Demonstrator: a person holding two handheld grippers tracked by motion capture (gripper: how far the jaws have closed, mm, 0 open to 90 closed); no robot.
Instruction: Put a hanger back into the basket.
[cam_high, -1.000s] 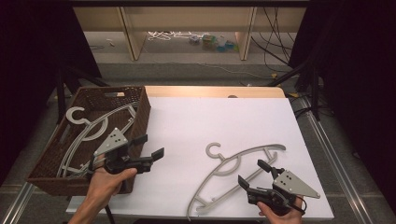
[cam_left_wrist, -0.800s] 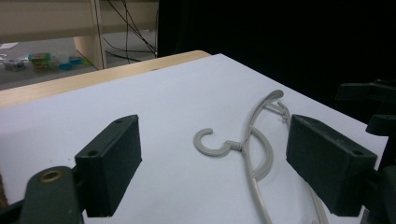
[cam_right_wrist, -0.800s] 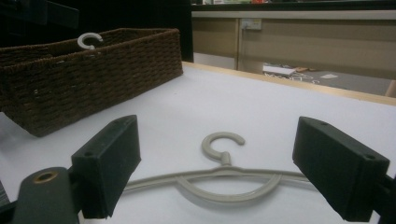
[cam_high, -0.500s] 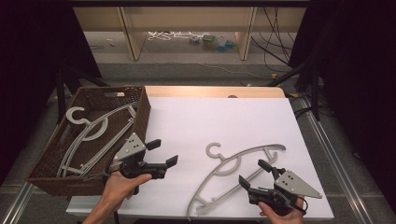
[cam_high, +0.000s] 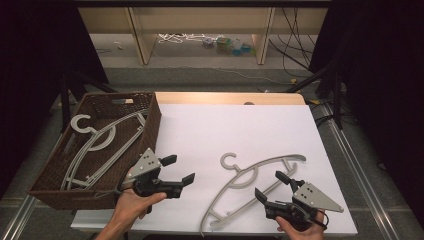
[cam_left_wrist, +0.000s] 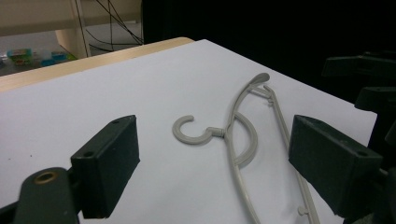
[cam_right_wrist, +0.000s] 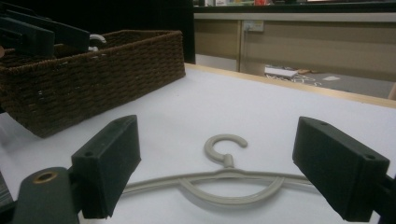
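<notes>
You are working at a tabletop (cam_high: 210, 125) covered in white, with both hands entering from the near edge. A brown woven basket (cam_high: 150, 125) is sitting at the left side of it, and grey hangers (cam_high: 97, 145) are lying inside, overlapping one another. A single grey hanger (cam_high: 250, 177) is lying flat on the white surface to the right of the basket, well apart from it, with its hook pointing toward the basket side and its long arm curving toward the near edge.

You are holding the left gripper (cam_high: 177, 170) just beside the basket's near right corner, above the surface, and its jaws are standing wide apart with nothing between them. In the left gripper view it is facing the hanger across bare tabletop.

You are holding the right gripper (cam_high: 272, 186) near the front edge, just beside the hanger's lower bar. Its jaws are spread apart and are gripping nothing; in the right gripper view the hanger is lying between and beyond them
</notes>
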